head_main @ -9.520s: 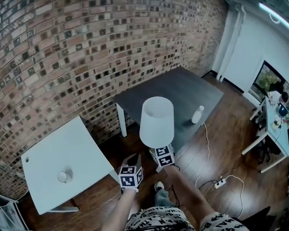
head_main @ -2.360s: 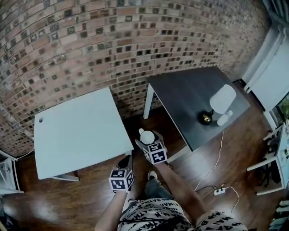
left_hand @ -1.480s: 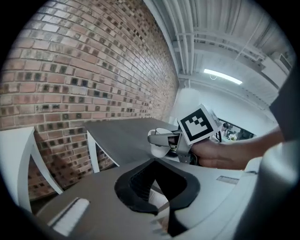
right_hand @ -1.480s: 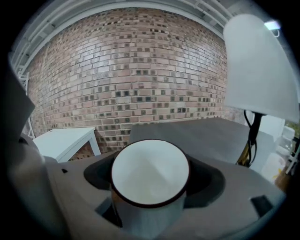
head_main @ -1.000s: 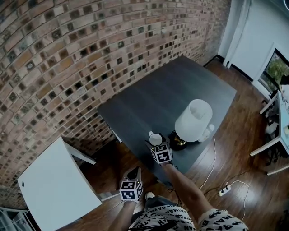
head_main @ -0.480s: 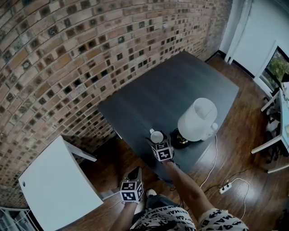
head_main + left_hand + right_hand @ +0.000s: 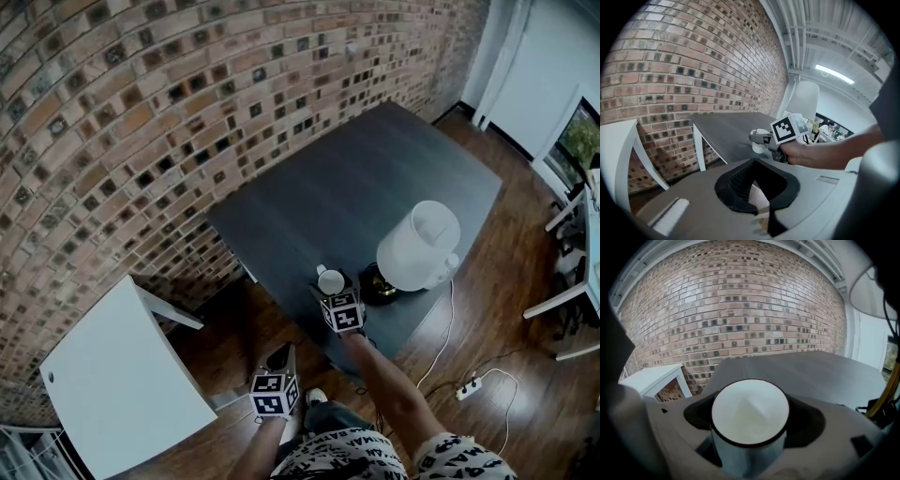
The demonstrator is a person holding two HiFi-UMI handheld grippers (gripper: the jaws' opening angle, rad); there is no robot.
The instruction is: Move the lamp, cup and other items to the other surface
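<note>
A white cup sits between the jaws of my right gripper, which is shut on it at the near edge of the dark table. From the right gripper view the cup fills the gap in my right gripper, rim up, with the dark tabletop beyond. The lamp with its white shade stands on the table just right of the cup, and a small white bottle peeks out behind it. My left gripper hangs low over the floor, shut and holding nothing.
A white table stands at the lower left against the brick wall. A power strip and a cord lie on the wooden floor to the right. More desks show at the far right edge.
My right gripper has carried the cup a little further over the dark table's near edge, toward the lamp. The left gripper has barely moved.
</note>
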